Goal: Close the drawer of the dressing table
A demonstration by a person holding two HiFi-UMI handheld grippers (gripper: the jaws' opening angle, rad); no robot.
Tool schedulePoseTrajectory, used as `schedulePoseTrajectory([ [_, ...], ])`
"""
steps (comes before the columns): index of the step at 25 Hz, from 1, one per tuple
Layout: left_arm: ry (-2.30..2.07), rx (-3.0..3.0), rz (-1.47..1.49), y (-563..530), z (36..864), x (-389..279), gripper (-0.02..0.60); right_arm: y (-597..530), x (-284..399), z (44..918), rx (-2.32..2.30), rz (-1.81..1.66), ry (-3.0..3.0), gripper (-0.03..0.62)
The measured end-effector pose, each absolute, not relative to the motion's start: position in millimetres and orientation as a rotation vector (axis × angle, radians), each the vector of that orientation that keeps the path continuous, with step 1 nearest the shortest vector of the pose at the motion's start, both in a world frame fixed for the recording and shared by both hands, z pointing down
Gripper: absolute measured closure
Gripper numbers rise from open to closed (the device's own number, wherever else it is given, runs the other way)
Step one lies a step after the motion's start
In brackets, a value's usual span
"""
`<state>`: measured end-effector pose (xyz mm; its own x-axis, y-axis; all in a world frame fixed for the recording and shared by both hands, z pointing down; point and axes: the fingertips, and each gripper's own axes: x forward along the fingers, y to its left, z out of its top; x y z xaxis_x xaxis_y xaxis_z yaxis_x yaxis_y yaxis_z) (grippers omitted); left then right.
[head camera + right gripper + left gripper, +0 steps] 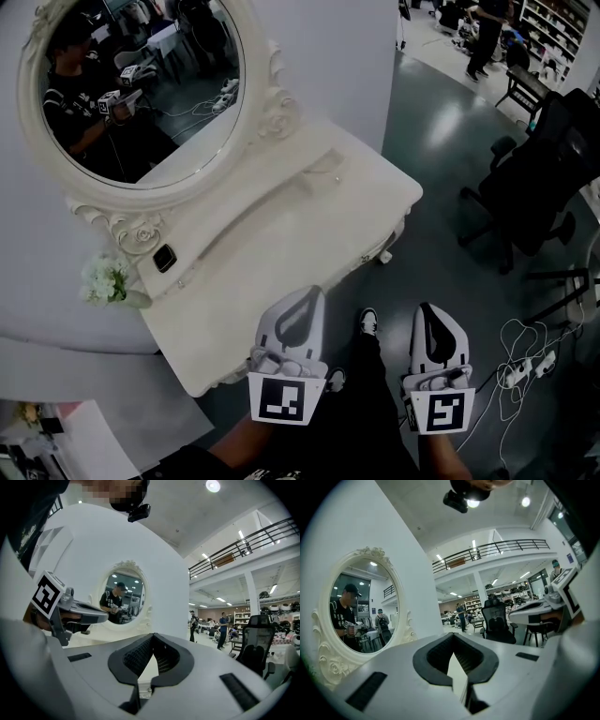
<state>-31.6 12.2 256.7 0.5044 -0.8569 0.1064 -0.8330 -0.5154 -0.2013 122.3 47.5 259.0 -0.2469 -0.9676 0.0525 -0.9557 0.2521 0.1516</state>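
The cream dressing table (309, 202) with its oval mirror (141, 89) stands ahead and to the left. Its front edge shows no drawer pulled out in the head view. My left gripper (302, 302) hangs just in front of that edge, jaws shut and nothing between them. My right gripper (428, 314) is further right, over the dark floor beside the table, also shut and empty. In the left gripper view the left gripper (457, 679) points across the tabletop with the mirror (361, 606) at its left. In the right gripper view the right gripper (143, 681) faces the table front.
A small dark object (165, 258) and a white flower bunch (105, 279) lie on the table near the mirror base. A black office chair (534, 187) stands at the right, and cables with a power strip (525, 366) lie on the floor. My shoe (368, 322) shows between the grippers.
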Motion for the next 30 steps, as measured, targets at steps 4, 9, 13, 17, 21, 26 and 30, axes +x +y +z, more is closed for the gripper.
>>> schedulePoseTrajectory([
  [4,1.486,-2.614,-0.289,-0.8,256.8,-26.2,0.580,29.4,124.4,257.8,1.828,-0.133,-2.406,0.595],
  [9,1.516,-2.600,-0.301,-19.9,257.5,-21.3,0.580,7.4,128.7,262.2,1.789,-0.123,-2.429,0.595],
  [13,1.545,-2.596,-0.307,-40.1,260.1,-19.1,0.580,-15.9,129.6,264.2,1.762,-0.115,-2.460,0.594],
  [17,1.581,-2.575,-0.317,-59.6,257.7,-14.8,0.580,-40.9,132.7,262.2,1.723,-0.102,-2.487,0.594],
  [21,1.613,-2.553,-0.341,-79.8,255.3,-12.0,0.580,-67.0,136.0,259.3,1.700,-0.068,-2.503,0.594],
  [26,1.656,-2.516,-0.346,-101.3,248.5,-10.3,0.580,-97.1,138.0,259.7,1.649,-0.037,-2.536,0.594],
  [30,1.707,-2.487,-0.365,-117.5,248.0,-13.3,0.580,-117.7,133.1,258.3,1.591,-0.039,-2.582,0.594],
])
